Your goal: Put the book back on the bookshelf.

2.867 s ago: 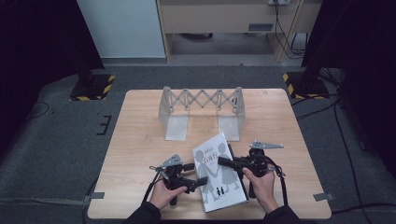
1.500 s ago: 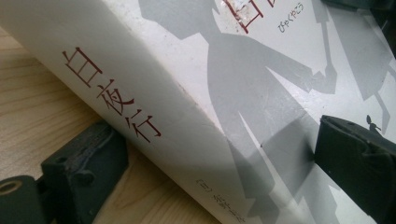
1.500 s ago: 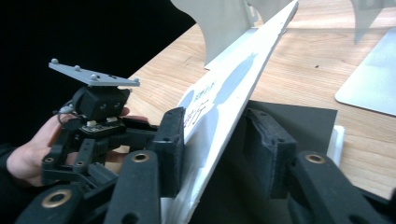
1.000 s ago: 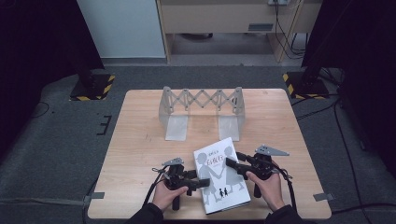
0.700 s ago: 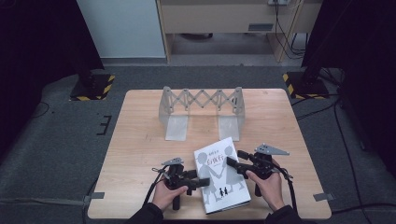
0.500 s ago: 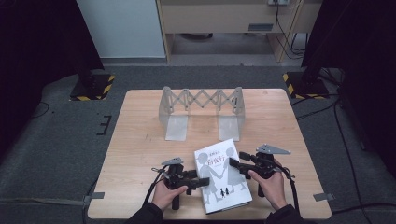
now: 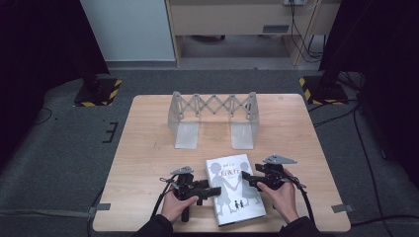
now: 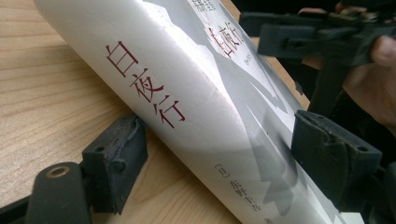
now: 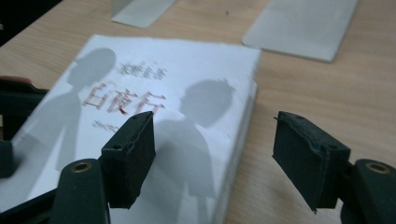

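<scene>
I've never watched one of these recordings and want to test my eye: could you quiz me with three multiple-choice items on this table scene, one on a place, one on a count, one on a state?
1. Where is the white paperback book with grey silhouette figures?
A. at the near edge of the wooden table, between the two hands
B. on the far edge, behind the rack
C. on the floor

2. How many flat plates does the grey metal accordion book rack rest on?
A. one
B. two
C. four

3. How does the book lie?
A. open
B. standing upright
C. flat, closed, cover up

Key: 1 A, it sits between the left tongs and right tongs. 2 B, two plates reach toward the book. 3 C, the cover with red title faces up.
</scene>
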Available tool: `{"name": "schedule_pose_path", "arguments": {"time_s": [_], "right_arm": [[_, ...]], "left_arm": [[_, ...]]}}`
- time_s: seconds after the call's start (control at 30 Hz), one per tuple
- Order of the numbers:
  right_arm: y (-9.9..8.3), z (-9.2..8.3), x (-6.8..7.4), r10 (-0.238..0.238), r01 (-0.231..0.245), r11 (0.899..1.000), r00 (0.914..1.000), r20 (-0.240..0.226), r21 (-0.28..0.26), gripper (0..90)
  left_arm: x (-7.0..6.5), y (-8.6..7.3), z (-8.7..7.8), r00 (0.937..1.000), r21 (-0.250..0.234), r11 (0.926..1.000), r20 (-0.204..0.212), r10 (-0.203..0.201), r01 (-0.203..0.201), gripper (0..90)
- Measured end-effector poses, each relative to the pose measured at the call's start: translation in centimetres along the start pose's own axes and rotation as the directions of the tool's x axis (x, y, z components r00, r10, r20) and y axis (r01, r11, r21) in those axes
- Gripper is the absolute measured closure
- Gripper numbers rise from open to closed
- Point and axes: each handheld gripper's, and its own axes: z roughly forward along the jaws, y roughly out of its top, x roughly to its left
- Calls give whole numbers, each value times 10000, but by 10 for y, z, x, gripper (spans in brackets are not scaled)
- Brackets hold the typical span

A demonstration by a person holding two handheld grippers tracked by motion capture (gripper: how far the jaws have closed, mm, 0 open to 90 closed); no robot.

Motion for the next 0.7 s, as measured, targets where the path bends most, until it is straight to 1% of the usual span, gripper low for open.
{"name": "schedule_pose_path", "arguments": {"time_s": [0.03,0.07,0.1,0.13,0.23,0.4,0.5,0.53,0.57,0.6,0.63,0.7], "right_arm": [[-4,1,-6,554,-553,9985,9982,-247,47,286],[-4,1,-6,554,-553,9985,9982,-247,47,286],[-5,3,-8,737,-735,9973,9966,-374,62,282],[-5,3,-8,774,-772,9970,9962,-395,64,283],[-7,4,-8,1098,-1097,9940,9923,-571,54,282],[-9,6,-8,1307,-1308,9914,9889,-712,45,286],[-10,9,-5,1483,-1476,9889,9835,-1040,141,289],[-10,10,-4,1552,-1541,9879,9805,-1203,181,296],[-10,11,-2,1695,-1671,9855,9754,-1408,294,315],[-10,12,-1,1729,-1701,9849,9741,-1457,310,312],[-10,12,-1,1692,-1663,9855,9755,-1408,322,314],[-10,12,-1,1738,-1705,9847,9743,-1431,352,315]], "left_arm": [[0,0,0,10000,2,10000,0,3,-3,180],[0,0,0,10000,2,10000,0,3,-3,180],[0,0,0,10000,-1,10000,-8,6,-6,180],[0,0,0,10000,-1,10000,-10,8,-8,180],[0,0,0,10000,0,10000,-16,22,-22,180],[1,2,2,10000,-5,10000,-21,20,-20,180],[1,3,3,10000,-5,10000,-22,2,-2,180],[1,3,3,10000,0,10000,-24,10,-10,180],[1,3,3,10000,5,10000,-29,37,-37,180],[1,3,3,10000,10,10000,-32,43,-43,181],[1,3,3,10000,12,10000,-24,48,-48,180],[1,3,3,10000,18,10000,-21,50,-50,181]]}}
